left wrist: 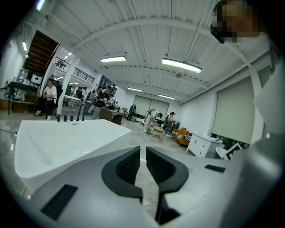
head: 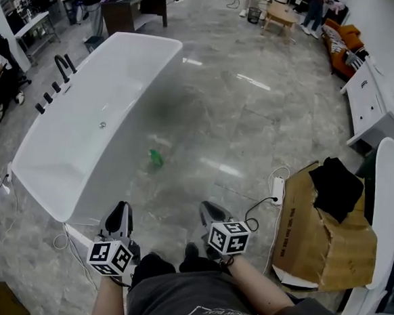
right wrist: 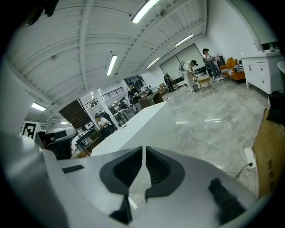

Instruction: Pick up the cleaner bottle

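Cleaner bottle [head: 155,158] (small, green) sits on the floor [head: 254,124] beside the bathtub [head: 82,144], untouched. Pickup not begun. Left gripper [head: 119,217] at its 7 o'clock, right gripper [head: 211,212] at 5 o'clock, both well apart from it, closed and empty.

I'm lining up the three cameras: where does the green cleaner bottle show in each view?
Head view: green cleaner bottle on the floor near centre, just right of the white bathtub.
Left gripper view: not in it.
Right gripper view: not in it.
Shared landmark: the bathtub, at left in the left gripper view, centre in the right gripper view.
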The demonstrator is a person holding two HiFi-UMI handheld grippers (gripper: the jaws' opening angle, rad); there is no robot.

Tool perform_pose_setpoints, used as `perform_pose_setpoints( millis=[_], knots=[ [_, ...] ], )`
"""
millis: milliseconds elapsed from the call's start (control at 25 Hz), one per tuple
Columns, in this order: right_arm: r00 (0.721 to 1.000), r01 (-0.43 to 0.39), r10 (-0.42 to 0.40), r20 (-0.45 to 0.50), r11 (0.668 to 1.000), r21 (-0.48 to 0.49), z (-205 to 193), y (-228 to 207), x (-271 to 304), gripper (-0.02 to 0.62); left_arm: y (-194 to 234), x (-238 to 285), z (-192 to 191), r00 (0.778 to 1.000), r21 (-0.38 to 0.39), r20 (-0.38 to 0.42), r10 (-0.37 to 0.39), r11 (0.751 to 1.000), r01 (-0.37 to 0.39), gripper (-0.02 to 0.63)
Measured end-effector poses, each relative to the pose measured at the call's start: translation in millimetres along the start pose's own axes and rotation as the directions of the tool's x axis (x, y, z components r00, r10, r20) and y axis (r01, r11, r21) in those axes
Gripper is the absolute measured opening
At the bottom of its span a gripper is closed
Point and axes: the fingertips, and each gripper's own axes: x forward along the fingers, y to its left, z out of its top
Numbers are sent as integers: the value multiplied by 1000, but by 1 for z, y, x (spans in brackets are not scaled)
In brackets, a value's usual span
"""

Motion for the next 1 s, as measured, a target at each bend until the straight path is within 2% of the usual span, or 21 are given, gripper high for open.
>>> perform_pose_setpoints(
  millis=[120,440,680,1000],
  knots=[
    [999,35,-36,-17,998,-42,8,-9,14,32,4,10,9,1000,29,12,18,999,-18,51],
    [999,11,-13,-49,999,-48,22,-7,50,32,33,42,15,999,7,1,34,999,-34,51],
    [997,42,-46,-56,997,-67,43,-16,91,32,59,94,22,1000,3,3,-10,1000,10,51],
    [991,108,-113,-68,992,-72,67,-26,175,32,114,183,23,996,-16,-55,-70,997,70,51]
  ],
)
